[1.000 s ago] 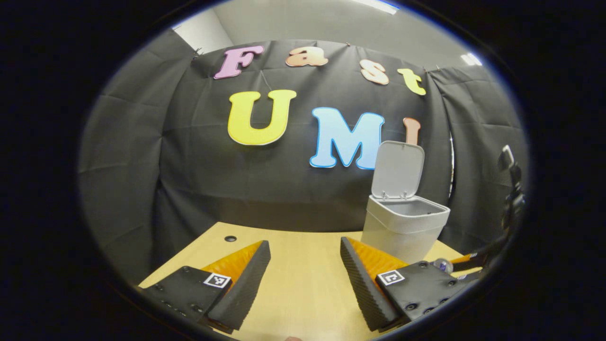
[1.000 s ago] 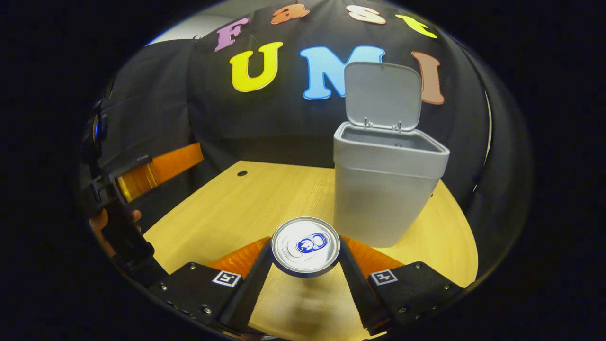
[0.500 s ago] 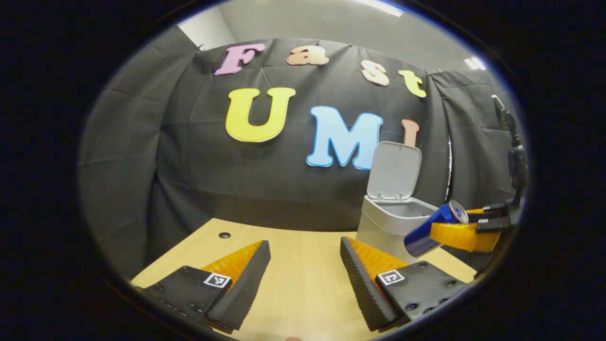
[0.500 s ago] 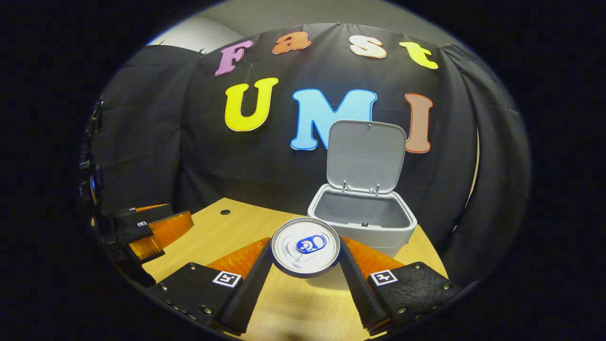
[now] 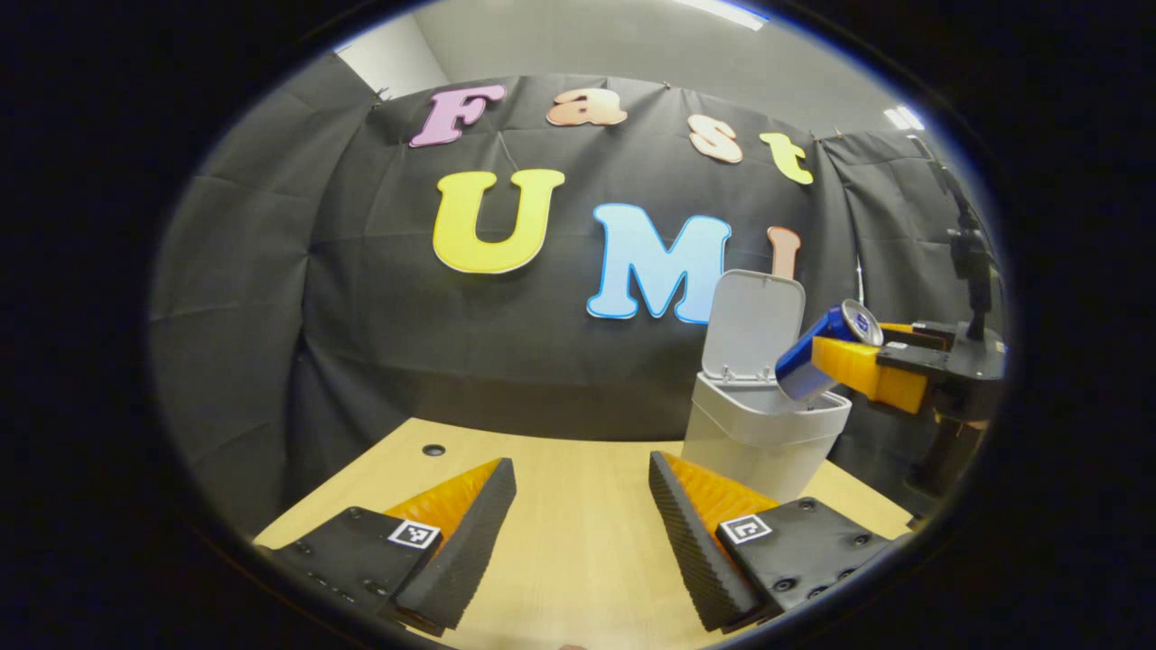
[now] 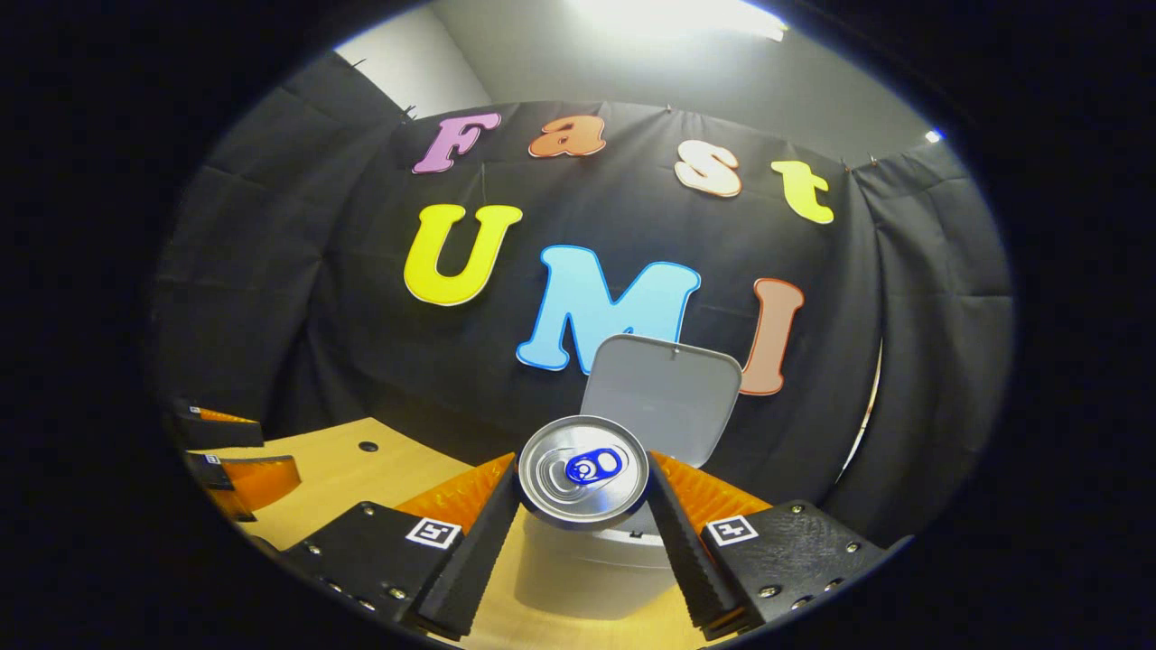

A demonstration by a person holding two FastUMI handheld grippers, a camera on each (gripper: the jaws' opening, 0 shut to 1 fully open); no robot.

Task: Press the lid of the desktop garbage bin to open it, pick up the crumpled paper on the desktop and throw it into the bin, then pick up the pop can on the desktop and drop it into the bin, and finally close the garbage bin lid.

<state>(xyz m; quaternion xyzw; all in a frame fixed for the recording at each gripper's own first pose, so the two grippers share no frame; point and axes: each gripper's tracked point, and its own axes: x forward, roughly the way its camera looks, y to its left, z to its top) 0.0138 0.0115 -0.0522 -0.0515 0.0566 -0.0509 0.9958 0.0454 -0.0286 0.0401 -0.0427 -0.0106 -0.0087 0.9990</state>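
Pop can (image 6: 583, 469) pinched between both fingers of right gripper (image 6: 582, 533), tilted, held just above open mouth of desktop garbage bin (image 5: 763, 433). Bin lid (image 6: 662, 397) upright at back. Left gripper (image 5: 582, 533) low over wooden desktop (image 5: 578, 542), jaws spread, holding nothing, well apart from bin.
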